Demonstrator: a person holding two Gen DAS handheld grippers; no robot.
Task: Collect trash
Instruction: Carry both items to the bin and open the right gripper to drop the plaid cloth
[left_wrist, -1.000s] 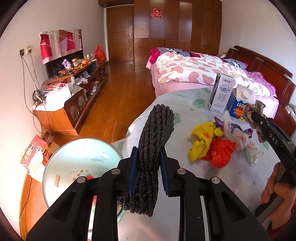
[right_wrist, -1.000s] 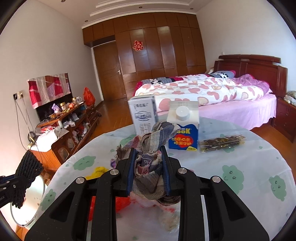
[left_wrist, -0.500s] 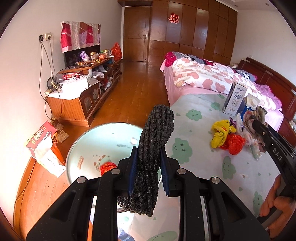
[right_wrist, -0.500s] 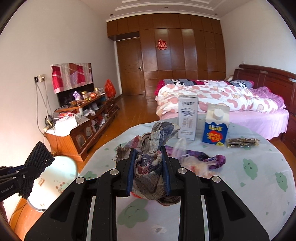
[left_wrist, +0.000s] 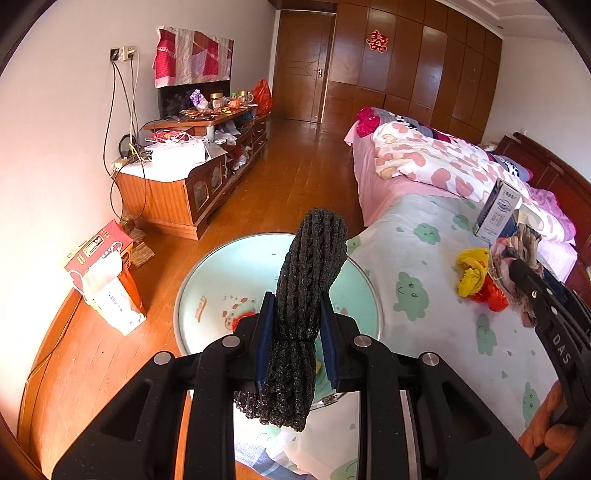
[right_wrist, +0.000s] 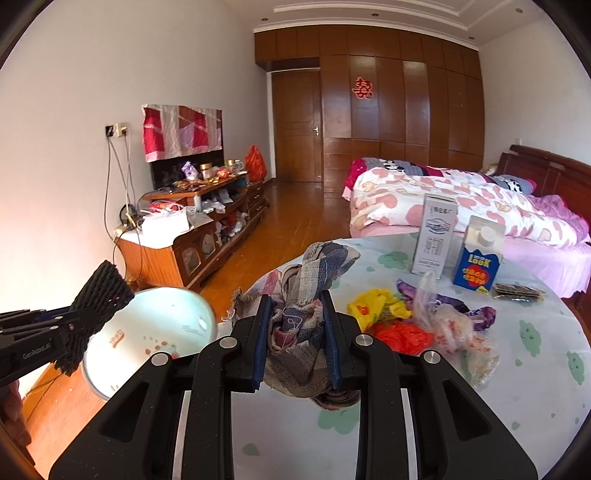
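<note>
We see the left gripper (left_wrist: 297, 341) pinching a black knitted mesh bundle (left_wrist: 308, 295) above a round pale-green basin (left_wrist: 207, 284), apparently floor-standing. The right gripper (right_wrist: 295, 341) pinches a crumpled plaid cloth (right_wrist: 310, 295) over the cloud-print round table (right_wrist: 535, 387).

The surface (right_wrist: 535, 387) is left bare in front and at far right. Its middle is blocked by crumpled plastic bags (right_wrist: 424, 325); behind them, two upright cartons (right_wrist: 436, 236) and a flat packet (right_wrist: 519, 291) are ranged along the far edge. Left of the surface, a pale basin (right_wrist: 155, 332) is seen below, with wooden floor (left_wrist: 295, 177) beyond.
</note>
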